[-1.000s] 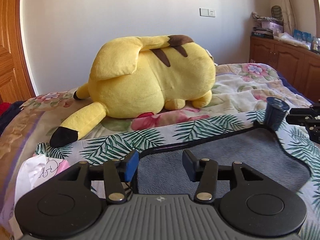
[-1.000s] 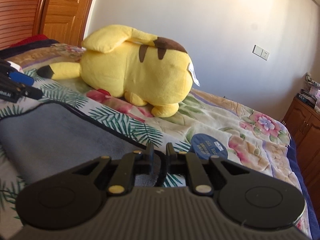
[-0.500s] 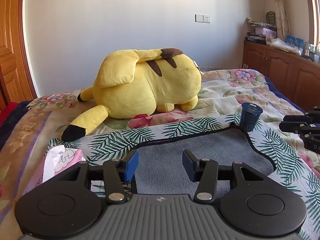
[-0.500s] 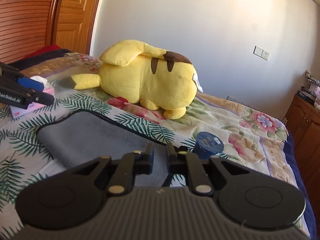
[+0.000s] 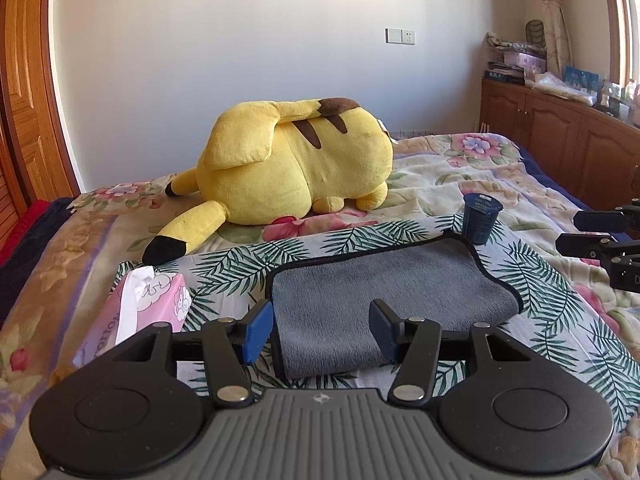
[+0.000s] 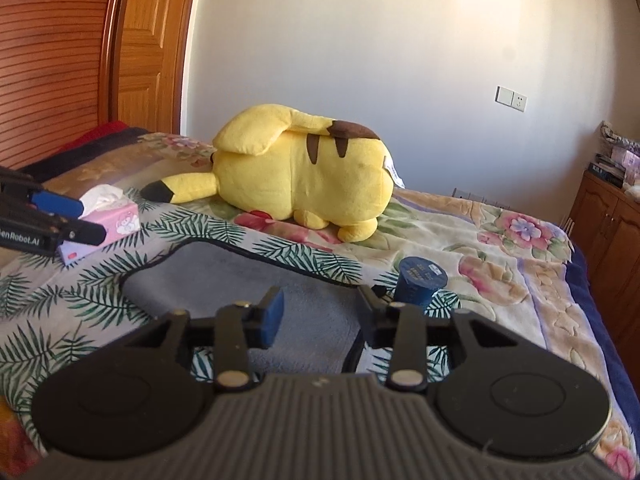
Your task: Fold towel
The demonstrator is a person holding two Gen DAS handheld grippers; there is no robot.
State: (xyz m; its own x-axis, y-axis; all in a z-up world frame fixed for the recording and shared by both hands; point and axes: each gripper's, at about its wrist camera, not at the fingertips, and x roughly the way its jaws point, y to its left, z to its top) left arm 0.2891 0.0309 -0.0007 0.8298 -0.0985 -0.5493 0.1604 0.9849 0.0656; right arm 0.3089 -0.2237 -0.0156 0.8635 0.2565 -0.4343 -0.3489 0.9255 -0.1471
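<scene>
1. A home bedroom: a bed [image 5: 500,184] under a floral quilt fills most of both views.
2. A big yellow Pikachu plush [image 5: 296,168] lies on the bed, with a pink tissue box [image 5: 140,308] near the bed's left edge.
3. Wooden cabinets [image 5: 560,136] piled with clutter line the right wall by a curtain [image 5: 554,28]; a panelled wooden door [image 6: 148,48] stands at left.

1. I count one grey towel [image 5: 394,300] on the bed.
2. One yellow plush toy [image 5: 296,168].
3. One dark blue cup [image 5: 481,219].
4. One pink tissue box [image 5: 140,308].
5. Two grippers, my left [image 5: 320,332] and my right [image 6: 320,314].
</scene>
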